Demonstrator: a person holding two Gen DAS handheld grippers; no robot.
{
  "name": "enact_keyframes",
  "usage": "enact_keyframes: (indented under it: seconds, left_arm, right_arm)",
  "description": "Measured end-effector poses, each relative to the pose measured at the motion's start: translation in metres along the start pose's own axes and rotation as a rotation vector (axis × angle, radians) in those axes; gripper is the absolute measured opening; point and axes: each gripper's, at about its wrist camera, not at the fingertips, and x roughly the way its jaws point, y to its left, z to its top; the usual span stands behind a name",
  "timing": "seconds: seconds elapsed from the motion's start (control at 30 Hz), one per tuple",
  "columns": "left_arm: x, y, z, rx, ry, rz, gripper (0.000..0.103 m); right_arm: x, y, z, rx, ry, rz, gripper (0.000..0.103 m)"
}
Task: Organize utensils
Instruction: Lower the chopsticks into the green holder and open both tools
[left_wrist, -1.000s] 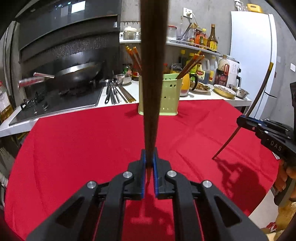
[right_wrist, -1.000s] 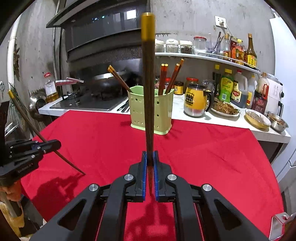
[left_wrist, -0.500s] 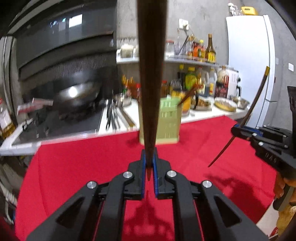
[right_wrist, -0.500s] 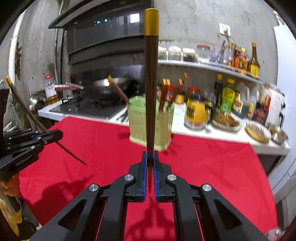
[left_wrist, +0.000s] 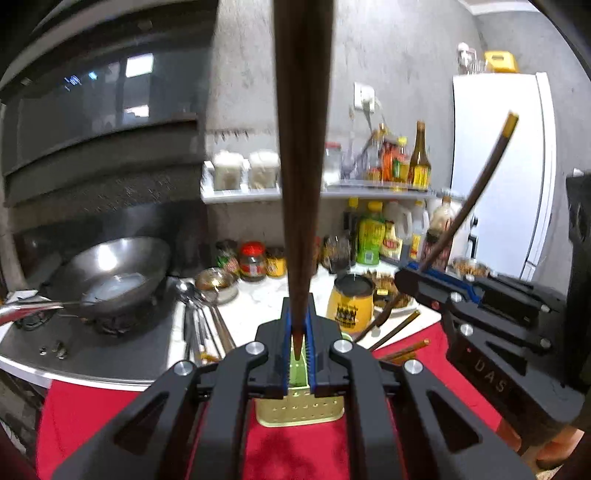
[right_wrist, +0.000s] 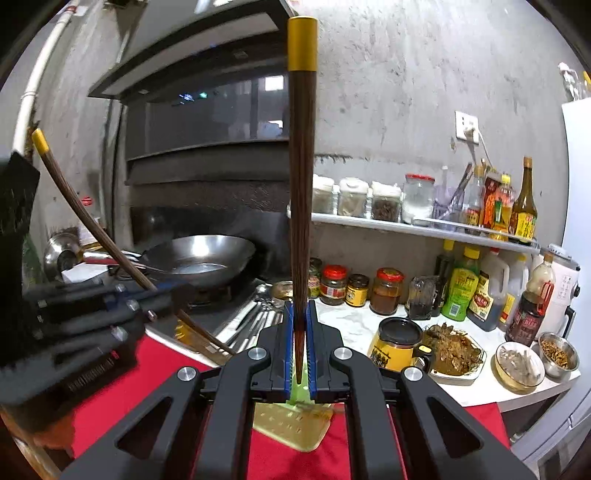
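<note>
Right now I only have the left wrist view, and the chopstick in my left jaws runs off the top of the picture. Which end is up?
Observer: The right wrist view shows the left chopstick whole in the left gripper: yellow-capped end up, thin end down.
Operator: Where do the right jaws grip theirs?
Observer: The right gripper is shut on the right chopstick just above its thin tip, which shows against the green holder.

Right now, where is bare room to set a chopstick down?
The red cloth left of the green holder is bare. The white counter is crowded: spoons by the wok, then jars, yellow mug and food bowls.
</note>
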Motion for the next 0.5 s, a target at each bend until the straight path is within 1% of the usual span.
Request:
enact_keyframes:
  seconds: [0.1, 0.2, 0.33, 0.4, 0.47, 0.5]
  left_arm:
    - [0.039, -0.001, -0.011, 0.005, 0.073, 0.002, 0.006]
    - [0.064, -0.001, -0.021, 0.016, 0.131, -0.002, 0.006]
    - [0.082, 0.003, -0.026, 0.025, 0.157, 0.029, 0.006]
    - [0.083, 0.005, -0.024, 0.032, 0.154, 0.043, 0.006]
    - [0.079, 0.005, -0.019, 0.036, 0.138, 0.049, 0.020]
    - [0.073, 0.006, -0.017, 0.035, 0.120, 0.069, 0.033]
  right_arm:
    - [0.029, -0.010, -0.011, 0.011, 0.068, -0.001, 0.007]
    - [0.046, -0.013, -0.021, 0.003, 0.111, -0.004, 0.007]
    - [0.062, -0.020, -0.026, 0.021, 0.153, 0.007, 0.009]
    - [0.063, -0.020, -0.026, 0.025, 0.150, 0.006, 0.018]
    - [0.059, -0.020, -0.023, 0.028, 0.136, 0.005, 0.042]
    - [0.057, -0.022, -0.022, 0.030, 0.127, -0.006, 0.043]
